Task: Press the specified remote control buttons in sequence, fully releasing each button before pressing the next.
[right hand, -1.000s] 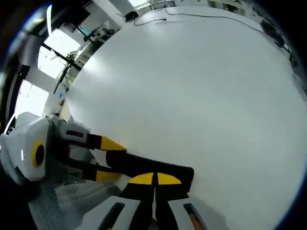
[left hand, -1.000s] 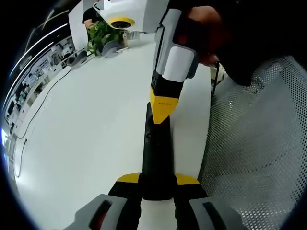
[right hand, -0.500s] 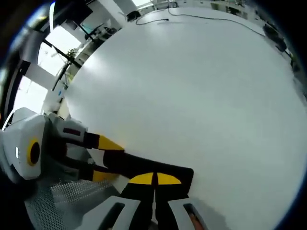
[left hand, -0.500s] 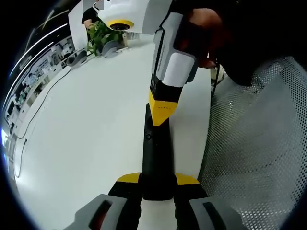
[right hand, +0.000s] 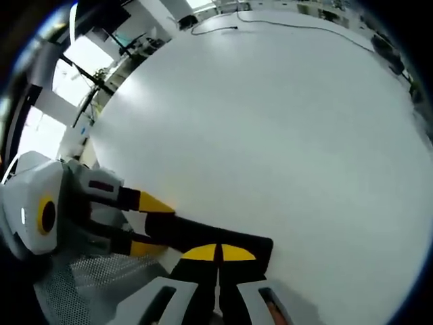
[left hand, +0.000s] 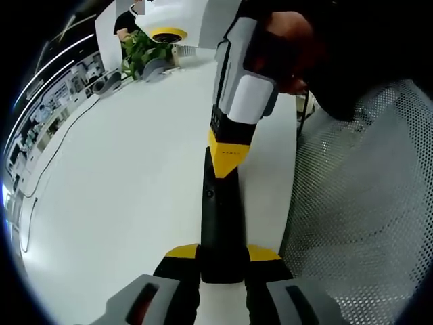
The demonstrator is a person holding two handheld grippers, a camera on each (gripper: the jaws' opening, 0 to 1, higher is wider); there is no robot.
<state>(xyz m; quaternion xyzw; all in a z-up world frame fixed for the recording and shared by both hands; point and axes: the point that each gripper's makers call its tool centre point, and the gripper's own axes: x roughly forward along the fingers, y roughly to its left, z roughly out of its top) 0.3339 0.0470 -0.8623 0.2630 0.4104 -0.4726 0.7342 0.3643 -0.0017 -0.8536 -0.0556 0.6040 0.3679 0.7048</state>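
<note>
- No word, number or brand can be read from here.
- The yellow tip of the right gripper carries a small dark marking, too tiny to make out.

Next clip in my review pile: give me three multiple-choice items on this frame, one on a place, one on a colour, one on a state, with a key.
1. Where does the right hand-held gripper meet the remote control?
A. At the end far from the left hand-held gripper
B. Beside the potted plant
C. On the mesh chair

2. What colour are the jaw tips on both grippers?
A. Red
B. Yellow
C. Blue

3. What is the left hand-held gripper doing?
A. Hanging open above the white table
B. Shut on the remote control
C. Lying on the table

Key: 1 A, its closed tip touches the remote's far end; 2 B, yellow tips appear in both views; 3 B, its jaws flank the remote's near end.
</note>
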